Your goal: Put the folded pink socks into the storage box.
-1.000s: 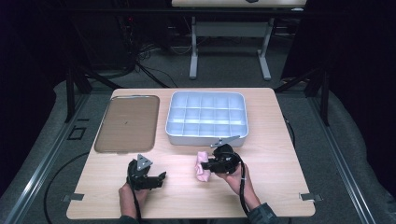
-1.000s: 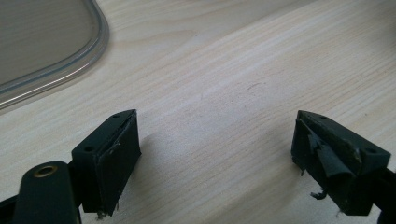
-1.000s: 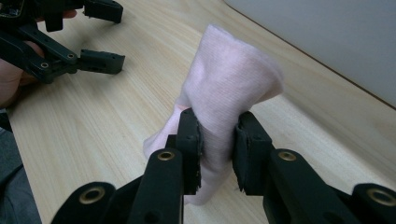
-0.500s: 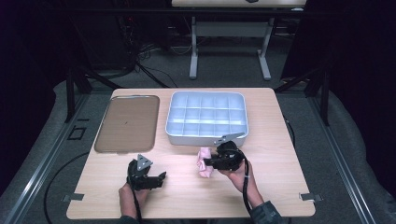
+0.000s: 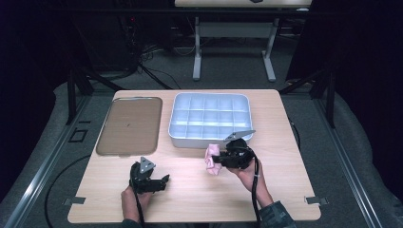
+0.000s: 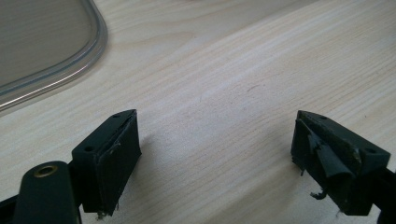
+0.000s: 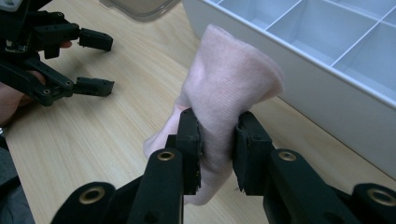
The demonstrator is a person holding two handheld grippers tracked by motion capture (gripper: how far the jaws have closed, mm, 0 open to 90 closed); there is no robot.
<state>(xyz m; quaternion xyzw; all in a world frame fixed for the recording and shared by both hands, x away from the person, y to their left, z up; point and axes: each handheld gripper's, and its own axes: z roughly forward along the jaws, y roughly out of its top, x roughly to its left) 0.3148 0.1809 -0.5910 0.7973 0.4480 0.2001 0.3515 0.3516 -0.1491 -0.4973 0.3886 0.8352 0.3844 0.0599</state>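
Observation:
A folded pink cloth (image 5: 212, 159) (image 7: 227, 88) hangs just above the table, pinched in my right gripper (image 5: 219, 160) (image 7: 217, 140), which is shut on it close to the front wall of the white divided tray (image 5: 209, 118) (image 7: 327, 93). The cloth sticks up and out beyond the jaws. My left gripper (image 5: 164, 179) (image 6: 215, 149) rests low over bare wood at the front left, its jaws wide open with nothing between them. It also shows at the upper left of the right gripper view as the open left gripper (image 7: 95, 63).
A brown flat lid with a clear rim (image 5: 128, 124) (image 6: 42, 51) lies left of the tray. The wooden table (image 5: 190, 199) has bare room along its front. Dark floor, cables and another table's legs lie beyond the far edge.
My right gripper has lifted a little with the pink cloth and drifted toward the tray. The left gripper has stayed where it was.

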